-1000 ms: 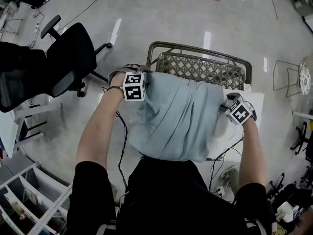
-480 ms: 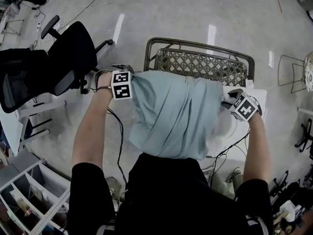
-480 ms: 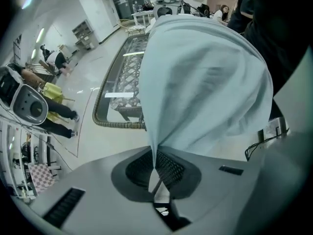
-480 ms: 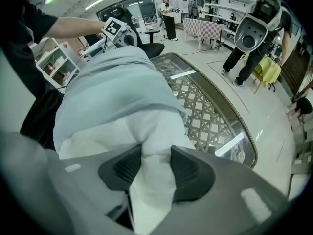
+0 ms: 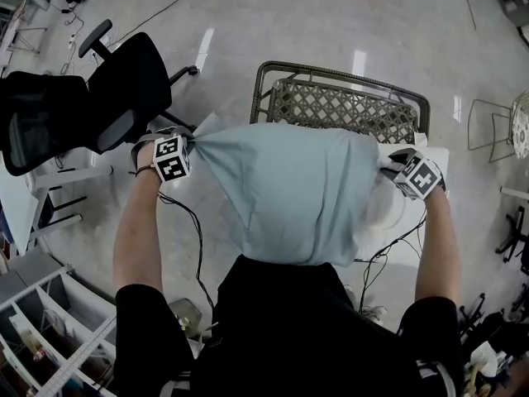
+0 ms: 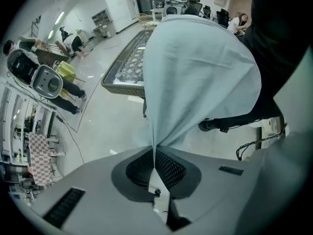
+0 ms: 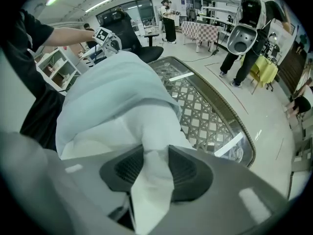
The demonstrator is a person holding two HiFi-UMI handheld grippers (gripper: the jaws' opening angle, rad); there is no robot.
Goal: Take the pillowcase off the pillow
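Head view: left tool clamped on a corner of the pale-blue pillowcase, cloth taut out to the left. Right tool grips the white pillow at the case's open end, all held up in front of a wicker chair.

Left gripper view: jaws pinched tight on thin case fabric.

Right gripper view: jaws narrow, just been closing, white pillow corner between the pads.

Progress, approx: early. Only a bit of pillow is out, so most of the pull-off is left.

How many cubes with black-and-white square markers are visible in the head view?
2: one cube at the left, by the light blue pillowcase; the other cube at the right, by the white pillow. None seems hidden.
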